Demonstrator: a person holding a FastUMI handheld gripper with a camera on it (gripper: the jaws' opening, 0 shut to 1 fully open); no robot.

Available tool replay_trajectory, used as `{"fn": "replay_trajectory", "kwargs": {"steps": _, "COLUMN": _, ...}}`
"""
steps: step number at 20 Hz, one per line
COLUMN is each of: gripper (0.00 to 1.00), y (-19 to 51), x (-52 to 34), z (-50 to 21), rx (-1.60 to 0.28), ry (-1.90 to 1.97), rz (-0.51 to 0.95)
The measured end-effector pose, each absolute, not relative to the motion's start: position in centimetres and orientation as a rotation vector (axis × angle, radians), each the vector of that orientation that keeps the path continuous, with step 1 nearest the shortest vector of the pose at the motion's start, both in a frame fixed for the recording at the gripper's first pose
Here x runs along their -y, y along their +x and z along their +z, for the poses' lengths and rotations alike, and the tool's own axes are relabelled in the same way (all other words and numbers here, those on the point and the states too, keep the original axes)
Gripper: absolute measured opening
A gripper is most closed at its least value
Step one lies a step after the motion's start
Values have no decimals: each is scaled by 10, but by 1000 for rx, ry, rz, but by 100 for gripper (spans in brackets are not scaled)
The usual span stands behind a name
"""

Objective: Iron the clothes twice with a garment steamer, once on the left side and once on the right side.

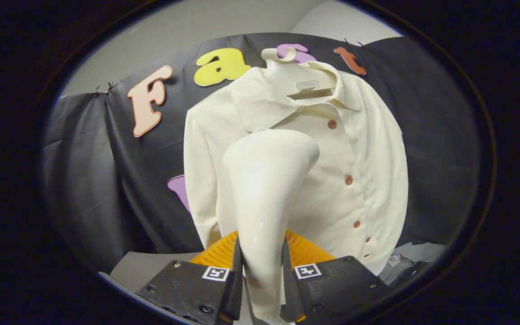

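Observation:
My gripper is shut on the handle of a glossy cream garment steamer. Both black fingers press on the handle from either side. The steamer's wide head rises ahead of the fingers and sits in front of the left chest of a cream button-up shirt. That shirt hangs on a white hanger against the black cloth wall, its brown buttons running down the front to the right of the steamer head. Whether the head touches the fabric I cannot tell.
An orange ribbed object lies just beyond the fingers, under the shirt's hem. A pale tabletop shows below left. Cables and a dark item sit low on the right.

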State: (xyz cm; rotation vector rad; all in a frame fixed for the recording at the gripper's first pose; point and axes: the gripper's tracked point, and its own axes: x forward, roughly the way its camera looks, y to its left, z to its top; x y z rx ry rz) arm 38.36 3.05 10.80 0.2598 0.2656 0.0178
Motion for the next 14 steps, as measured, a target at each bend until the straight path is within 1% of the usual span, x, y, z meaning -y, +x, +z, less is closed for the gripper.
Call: {"fn": "replay_trajectory", "kwargs": {"steps": 14, "gripper": 38, "y": 365, "x": -30, "z": 10, "rx": -422, "ry": 246, "rz": 80}}
